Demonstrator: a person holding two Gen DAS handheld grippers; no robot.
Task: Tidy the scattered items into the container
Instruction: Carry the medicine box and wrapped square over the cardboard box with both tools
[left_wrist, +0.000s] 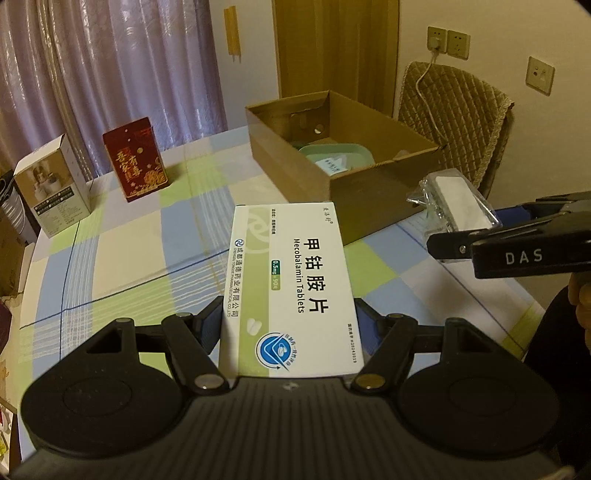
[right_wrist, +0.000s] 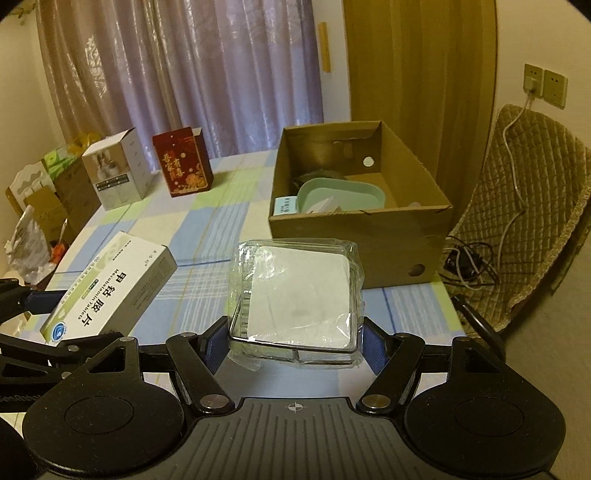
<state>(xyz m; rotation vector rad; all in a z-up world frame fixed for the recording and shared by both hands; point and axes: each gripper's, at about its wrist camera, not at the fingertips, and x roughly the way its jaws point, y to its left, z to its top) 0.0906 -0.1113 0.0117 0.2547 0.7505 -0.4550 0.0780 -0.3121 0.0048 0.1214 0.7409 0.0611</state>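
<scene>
Left wrist view: left gripper (left_wrist: 290, 325) clamps the tablet box (left_wrist: 291, 284), right gripper (right_wrist: 295, 339) clamps the wrapped packet (right_wrist: 299, 295), both raised before the cardboard box (right_wrist: 369, 236), apparently for deposit.

1. Counter (right_wrist: 207, 221) under a checked cloth of blue, green and cream.
2. Red box (right_wrist: 183, 165) upright at the far side, gold characters on its face.
3. White carton (right_wrist: 114, 170) just left of it, upright too, a photo on its front.
4. Lilac curtain (right_wrist: 207, 66) hanging behind them.
5. Quilted chair (right_wrist: 532, 206) off to the right, a white cable (right_wrist: 511, 155) draped over its back.
6. Wall sockets (right_wrist: 545, 84) above, a plug in one.
7. Bags and cartons (right_wrist: 37, 214) piled at the far left, hard to make out.
</scene>
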